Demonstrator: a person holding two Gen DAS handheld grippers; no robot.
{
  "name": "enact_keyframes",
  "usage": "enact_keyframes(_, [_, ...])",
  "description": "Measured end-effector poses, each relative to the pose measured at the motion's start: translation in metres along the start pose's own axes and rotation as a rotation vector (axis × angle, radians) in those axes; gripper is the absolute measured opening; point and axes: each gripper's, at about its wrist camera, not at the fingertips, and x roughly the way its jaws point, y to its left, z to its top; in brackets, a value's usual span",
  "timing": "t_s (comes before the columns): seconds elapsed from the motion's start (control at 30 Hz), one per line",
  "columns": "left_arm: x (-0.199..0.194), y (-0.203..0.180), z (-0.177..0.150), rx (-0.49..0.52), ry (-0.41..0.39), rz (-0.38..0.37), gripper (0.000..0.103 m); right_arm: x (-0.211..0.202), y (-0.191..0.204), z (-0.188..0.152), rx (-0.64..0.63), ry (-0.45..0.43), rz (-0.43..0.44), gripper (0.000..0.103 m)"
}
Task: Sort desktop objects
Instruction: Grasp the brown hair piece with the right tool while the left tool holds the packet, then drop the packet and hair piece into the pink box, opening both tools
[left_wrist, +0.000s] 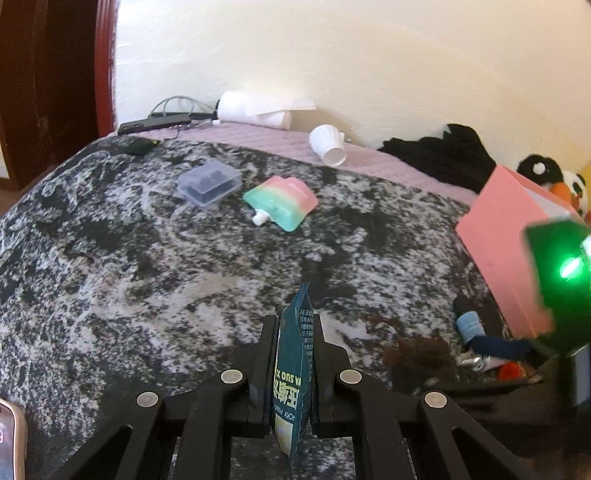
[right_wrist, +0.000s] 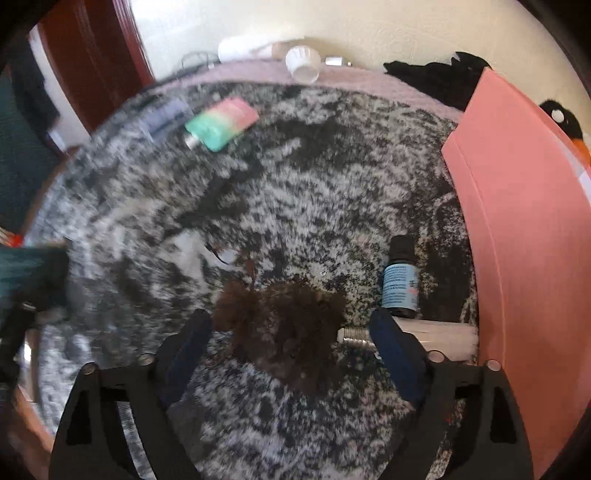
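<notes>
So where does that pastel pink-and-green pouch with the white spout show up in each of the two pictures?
Left wrist view: the pastel pouch lies upper centre on the speckled blanket, right of the clear plastic case.
Right wrist view: the pouch is upper left, blurred.
Shared landmark: the pink box on the right edge.

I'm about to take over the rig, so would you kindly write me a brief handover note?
Left gripper: shut on the dark teal snack packet, held above the mottled grey blanket.
Right gripper: open, straddling the brown fluffy pom-pom.
Pink box stands at right; small blue-labelled dark bottle and white tube lie beside it.
Left: pastel spouted pouch, clear plastic case.
</notes>
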Motion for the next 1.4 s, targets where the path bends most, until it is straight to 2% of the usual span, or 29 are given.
enact_keyframes(0.03, [0.0, 0.002, 0.0, -0.003, 0.0, 0.002, 0.008, 0.005, 0.003, -0.001, -0.017, 0.004, 0.0, 0.09])
enact_keyframes(0.07, [-0.001, 0.002, 0.001, -0.001, -0.004, 0.004, 0.008, 0.008, 0.004, -0.002, -0.028, 0.004, 0.004, 0.075])
enact_keyframes(0.1, [-0.002, 0.001, 0.002, 0.004, -0.009, 0.008, 0.008, 0.009, 0.005, -0.003, -0.033, -0.001, 0.013, 0.049])
enact_keyframes(0.13, [-0.003, 0.0, 0.002, 0.008, -0.014, 0.01, 0.008, 0.01, 0.006, -0.005, -0.038, -0.006, 0.022, 0.042])
enact_keyframes(0.17, [-0.004, -0.002, 0.003, 0.012, -0.02, 0.009, 0.008, 0.009, 0.007, -0.004, -0.039, -0.007, 0.028, 0.019])
enact_keyframes(0.3, [-0.01, -0.011, 0.006, 0.028, -0.042, 0.006, 0.008, -0.018, 0.005, -0.002, -0.028, -0.075, 0.051, 0.019])
enact_keyframes(0.63, [-0.019, -0.05, 0.01, 0.062, -0.068, -0.033, 0.008, -0.1, -0.018, -0.001, -0.003, -0.239, -0.024, 0.019])
enact_keyframes(1.03, [-0.028, -0.127, 0.005, 0.168, -0.096, -0.092, 0.008, -0.161, -0.081, -0.02, 0.117, -0.336, -0.065, 0.019])
enact_keyframes(1.23, [-0.037, -0.169, 0.007, 0.207, -0.119, -0.166, 0.008, -0.19, -0.125, -0.031, 0.216, -0.386, -0.068, 0.019])
enact_keyframes(1.4, [-0.04, -0.218, 0.014, 0.282, -0.135, -0.241, 0.008, -0.215, -0.175, -0.049, 0.346, -0.436, -0.08, 0.019])
